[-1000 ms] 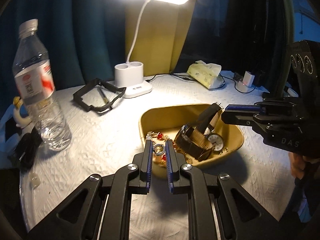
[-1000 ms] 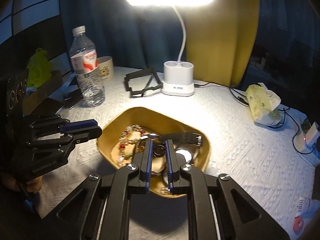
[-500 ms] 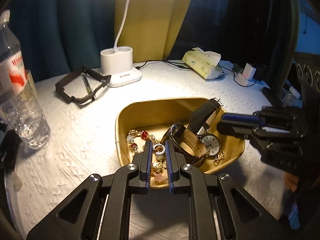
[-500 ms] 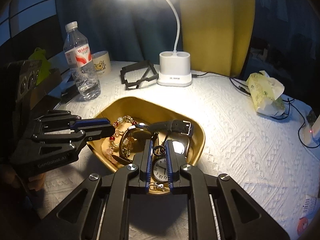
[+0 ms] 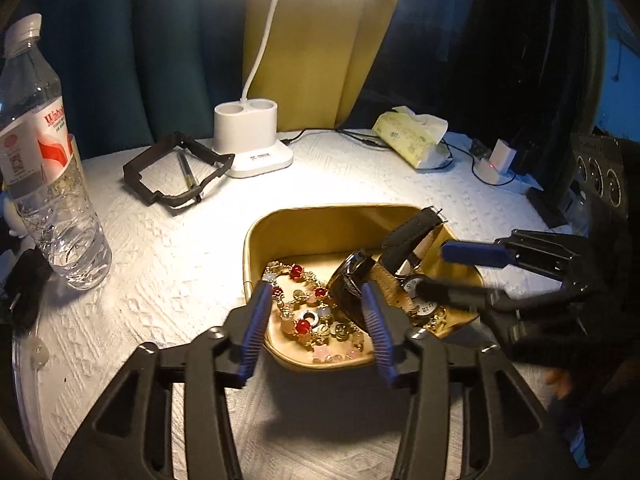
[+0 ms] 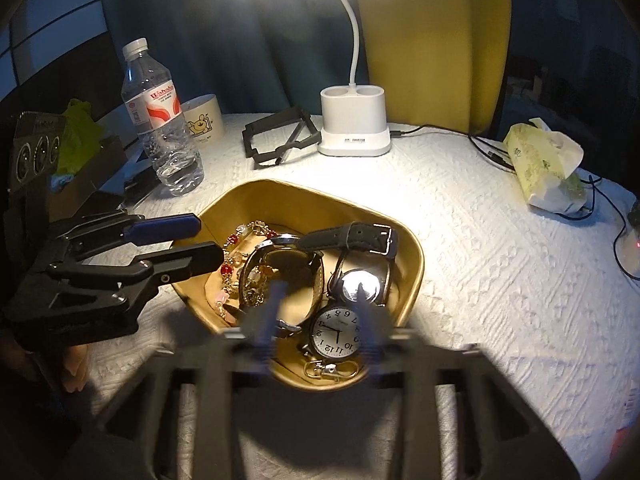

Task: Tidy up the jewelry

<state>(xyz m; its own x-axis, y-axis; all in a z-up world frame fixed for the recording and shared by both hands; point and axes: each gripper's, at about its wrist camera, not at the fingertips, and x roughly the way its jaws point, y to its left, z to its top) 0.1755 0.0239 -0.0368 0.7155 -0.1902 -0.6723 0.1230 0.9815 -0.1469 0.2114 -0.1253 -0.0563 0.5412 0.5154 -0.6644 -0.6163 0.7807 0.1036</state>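
Observation:
A gold tray on the white cloth holds a bracelet with red beads, a black-strapped wristwatch, a brown-strapped watch and a white-faced pocket watch. My left gripper hovers over the tray's near-left edge, above the bracelet. Its jaws are opening and the pads press on nothing. My right gripper is blurred over the pocket watch. Its jaws are also opening, with nothing gripped.
A water bottle stands left of the tray. A white lamp base and a black frame with a pen sit behind it. A tissue pack, cables and a cartoon mug lie further off.
Both grippers went from shut to open. Each has drawn a little closer over the tray, so the jewelry looks larger.

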